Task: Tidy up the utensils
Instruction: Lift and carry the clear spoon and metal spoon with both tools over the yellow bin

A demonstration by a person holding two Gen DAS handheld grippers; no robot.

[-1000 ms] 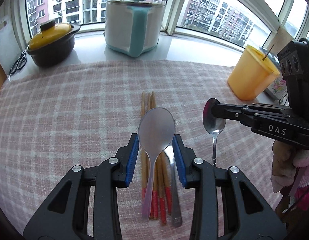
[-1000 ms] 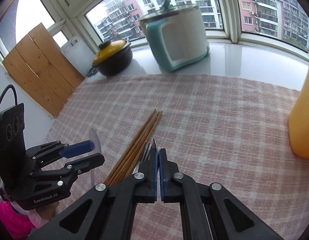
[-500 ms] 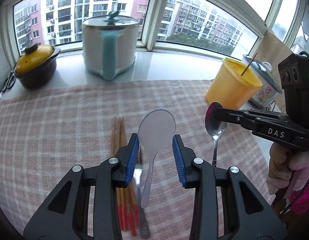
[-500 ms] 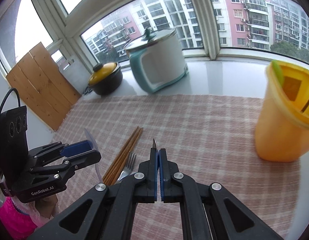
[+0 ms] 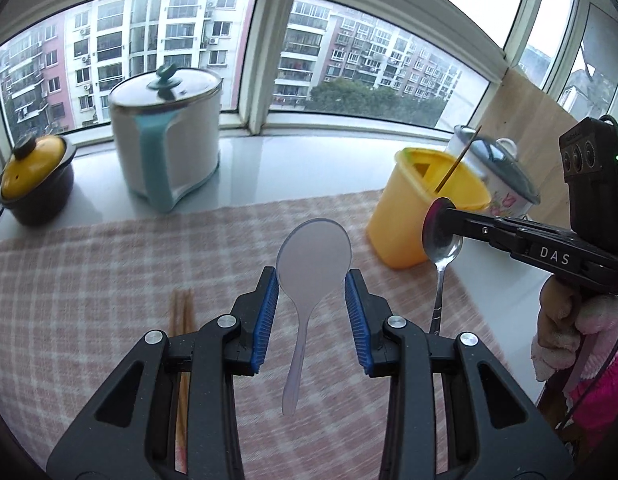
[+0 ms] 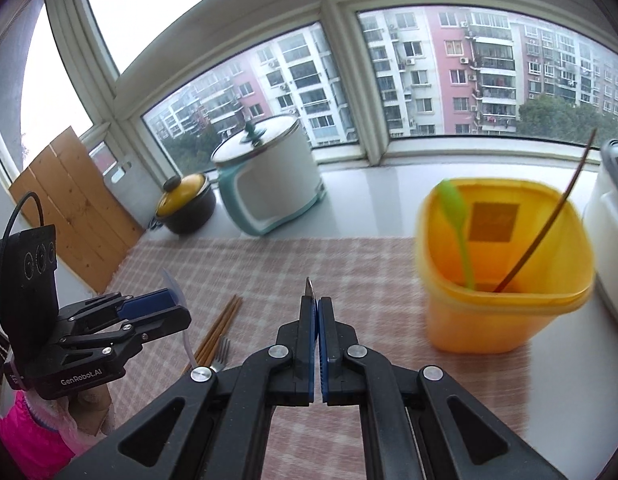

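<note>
Translucent plastic rice paddle is pinched at the bowl by the left gripper, up over the pink checked tablecloth. Right gripper is clamped on a steel spoon beside the yellow holder. Chopsticks and fork lie on the cloth.

Black hand-held gripper — blue ribbed pads, silver screws, pink sleeve.

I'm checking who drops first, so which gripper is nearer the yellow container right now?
Right. The right gripper, shut on a metal spoon, hangs just beside the yellow container. The left gripper, holding the translucent spoon, sits farther back over the checked cloth.
</note>
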